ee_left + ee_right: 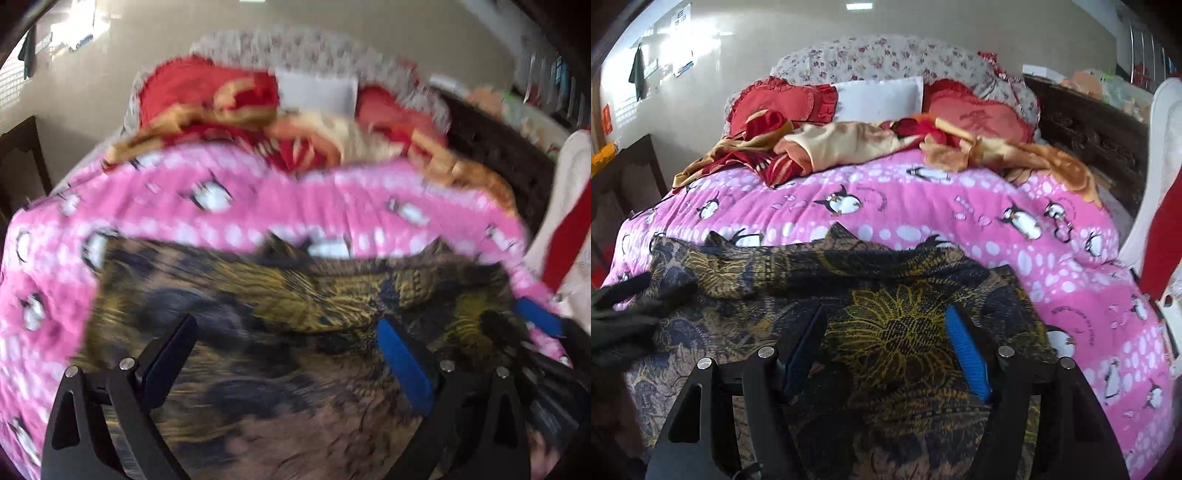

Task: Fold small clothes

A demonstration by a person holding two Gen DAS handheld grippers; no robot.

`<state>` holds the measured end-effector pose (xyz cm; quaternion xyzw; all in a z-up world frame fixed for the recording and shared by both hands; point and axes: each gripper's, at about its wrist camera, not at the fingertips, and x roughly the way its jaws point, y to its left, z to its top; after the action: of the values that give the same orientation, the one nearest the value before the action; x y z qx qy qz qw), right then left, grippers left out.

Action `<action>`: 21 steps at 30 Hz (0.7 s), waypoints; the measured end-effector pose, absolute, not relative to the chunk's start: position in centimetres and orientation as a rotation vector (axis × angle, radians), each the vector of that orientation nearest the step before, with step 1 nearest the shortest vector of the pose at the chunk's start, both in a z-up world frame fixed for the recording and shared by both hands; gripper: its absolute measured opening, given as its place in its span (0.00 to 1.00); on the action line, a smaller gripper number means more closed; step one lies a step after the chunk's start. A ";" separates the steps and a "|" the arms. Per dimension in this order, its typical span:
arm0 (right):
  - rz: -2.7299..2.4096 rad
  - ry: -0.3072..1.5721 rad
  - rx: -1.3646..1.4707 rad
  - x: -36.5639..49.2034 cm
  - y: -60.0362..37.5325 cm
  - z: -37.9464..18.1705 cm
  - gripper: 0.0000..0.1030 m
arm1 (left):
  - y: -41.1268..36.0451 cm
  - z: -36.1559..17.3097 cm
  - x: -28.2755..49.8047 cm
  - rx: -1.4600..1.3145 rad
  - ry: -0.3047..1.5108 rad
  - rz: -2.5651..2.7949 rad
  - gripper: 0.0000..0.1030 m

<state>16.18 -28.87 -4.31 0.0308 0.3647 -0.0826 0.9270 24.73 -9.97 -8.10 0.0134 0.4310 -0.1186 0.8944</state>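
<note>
Your right tool (888, 343) hangs with its jaws spread wide over the dark garment (894, 321), gripping nothing; your left tool (288, 354) is spread just as wide above the same cloth (258, 332), its view blurred. The garment lies rumpled on the pink penguin-print bedspread (923, 206), navy and brown with yellow leaf-like flower prints, its far edge bunched into folds.

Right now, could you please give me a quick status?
Left gripper and right gripper open. Dark yellow-patterned garment on pink penguin quilt, unfolded. Nothing blocking.
</note>
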 end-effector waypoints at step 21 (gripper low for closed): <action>-0.109 0.865 0.069 6.7 -26.7 -4.8 0.50 | -3.5 -9.6 12.2 0.151 1.003 -0.239 0.99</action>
<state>6.66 -26.74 -4.84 0.0335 0.4187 -0.0529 0.9060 12.17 -3.54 -9.59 0.0723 0.4789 -0.1140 0.8674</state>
